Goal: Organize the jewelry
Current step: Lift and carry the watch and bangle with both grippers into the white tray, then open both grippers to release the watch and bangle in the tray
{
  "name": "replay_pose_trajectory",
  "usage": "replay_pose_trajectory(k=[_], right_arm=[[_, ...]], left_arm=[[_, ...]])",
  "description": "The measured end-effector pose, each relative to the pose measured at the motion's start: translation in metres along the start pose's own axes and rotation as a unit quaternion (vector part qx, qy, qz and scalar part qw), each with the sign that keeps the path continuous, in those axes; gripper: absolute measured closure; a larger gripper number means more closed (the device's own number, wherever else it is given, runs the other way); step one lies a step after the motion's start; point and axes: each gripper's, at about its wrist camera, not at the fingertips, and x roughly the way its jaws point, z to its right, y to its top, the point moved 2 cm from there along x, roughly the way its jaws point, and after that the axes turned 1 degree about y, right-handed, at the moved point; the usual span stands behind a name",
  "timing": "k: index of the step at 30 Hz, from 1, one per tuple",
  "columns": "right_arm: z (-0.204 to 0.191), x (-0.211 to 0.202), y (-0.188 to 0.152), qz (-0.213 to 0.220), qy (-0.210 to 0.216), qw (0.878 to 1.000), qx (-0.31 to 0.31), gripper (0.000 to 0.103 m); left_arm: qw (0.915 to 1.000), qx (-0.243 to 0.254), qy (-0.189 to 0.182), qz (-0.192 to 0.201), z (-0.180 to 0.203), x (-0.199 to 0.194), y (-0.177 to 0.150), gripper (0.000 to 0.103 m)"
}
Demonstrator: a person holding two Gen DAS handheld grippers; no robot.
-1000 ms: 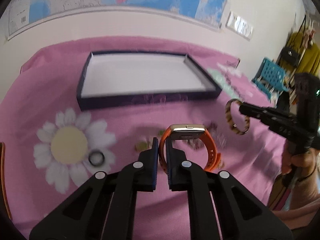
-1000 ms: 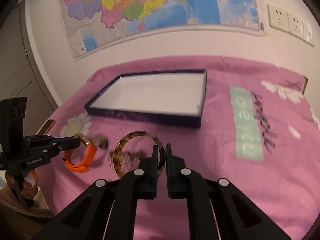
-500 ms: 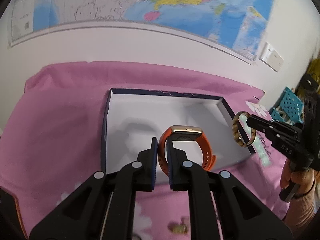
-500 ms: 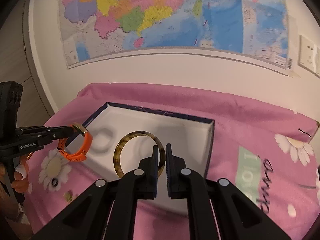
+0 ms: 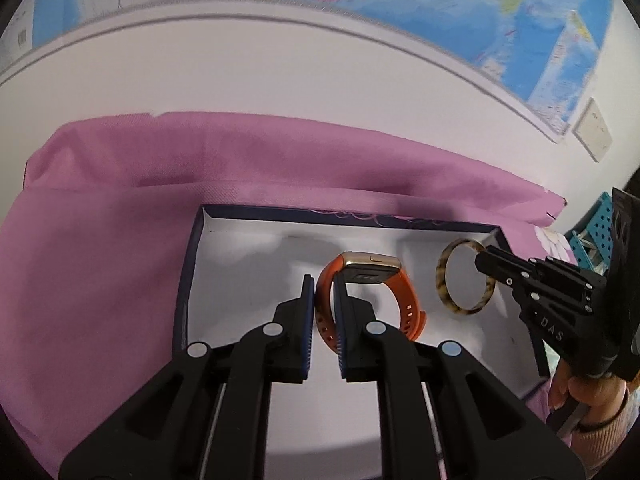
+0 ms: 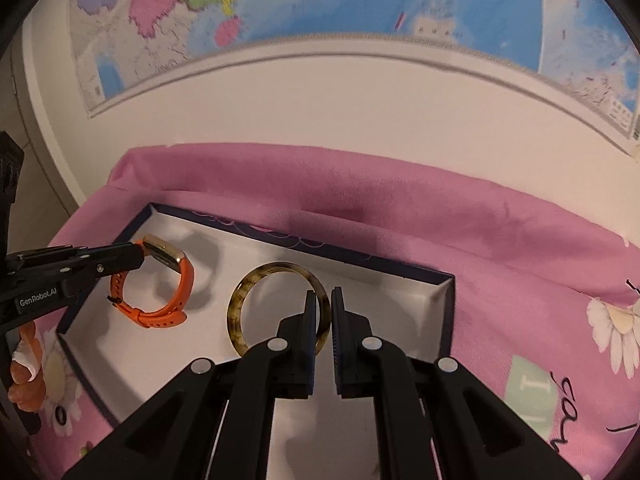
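My left gripper point(image 5: 323, 300) is shut on the strap of an orange watch point(image 5: 400, 300) with a gold case and holds it over the white floor of a dark blue tray point(image 5: 188, 280). My right gripper point(image 6: 324, 312) is shut on a tortoiseshell bangle point(image 6: 240, 300) and holds it upright over the same tray point(image 6: 446, 312). The right gripper point(image 5: 486, 260) and bangle point(image 5: 444, 280) show to the right in the left wrist view. The left gripper point(image 6: 138, 258) and watch point(image 6: 182, 292) show to the left in the right wrist view.
The tray lies on a pink cloth point(image 5: 100, 240) printed with white daisies point(image 6: 616, 332). A small dark ring point(image 6: 61, 414) lies on the cloth left of the tray. A white wall with a map point(image 6: 320, 0) stands just behind the table.
Both grippers have carried their pieces from over the cloth in front of the tray forward over the tray and lowered them close to its white floor. Both remain shut.
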Motion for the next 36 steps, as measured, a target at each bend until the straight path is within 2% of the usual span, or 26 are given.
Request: replay_pose_trajectory(k=[10, 17, 18, 20, 22, 24, 26, 27, 29, 31, 33, 36], right_arm=[[0.007, 0.024, 0.009, -0.039, -0.020, 0.999, 0.020, 0.097], [0.003, 0.026, 0.009, -0.032, -0.034, 0.999, 0.022, 0.094], [0.004, 0.025, 0.010, -0.026, -0.036, 0.999, 0.023, 0.091], [0.002, 0.017, 0.009, -0.012, -0.037, 0.999, 0.022, 0.086], [-0.003, -0.002, 0.005, 0.013, -0.034, 0.999, 0.017, 0.077], [-0.007, -0.023, -0.001, 0.041, -0.024, 0.999, 0.009, 0.074], [-0.015, -0.049, -0.010, 0.066, -0.004, 0.998, 0.001, 0.070], [-0.016, -0.061, -0.016, 0.074, 0.004, 0.997, -0.005, 0.064], [-0.025, -0.086, -0.032, 0.095, 0.023, 0.995, -0.029, 0.058], [-0.032, -0.101, -0.048, 0.098, 0.035, 0.993, -0.049, 0.055], [-0.036, -0.114, -0.068, 0.091, 0.047, 0.992, -0.068, 0.055], [-0.038, -0.122, -0.098, 0.068, 0.070, 0.992, -0.073, 0.055]], left_arm=[[0.9993, -0.003, 0.019, -0.031, 0.000, 0.029, 0.012, 0.092], [0.9981, -0.007, 0.031, -0.053, -0.004, 0.043, 0.015, 0.094], [0.9980, -0.006, 0.029, -0.055, -0.005, 0.043, 0.015, 0.093], [0.9976, -0.010, 0.038, -0.057, -0.006, 0.044, 0.016, 0.079], [0.9982, -0.011, 0.038, -0.045, -0.009, 0.036, 0.015, 0.065], [0.9988, -0.007, 0.044, -0.021, -0.010, 0.021, 0.012, 0.063], [0.9991, -0.003, 0.043, 0.007, -0.011, 0.000, 0.010, 0.052], [0.9989, -0.001, 0.041, 0.022, -0.011, -0.011, 0.008, 0.048], [0.9974, 0.012, 0.040, 0.059, -0.008, -0.038, 0.002, 0.042], [0.9954, 0.027, 0.031, 0.087, -0.006, -0.063, -0.007, 0.034], [0.9920, 0.044, 0.029, 0.115, -0.003, -0.088, -0.021, 0.033], [0.9885, 0.064, 0.018, 0.136, -0.002, -0.114, -0.046, 0.032]])
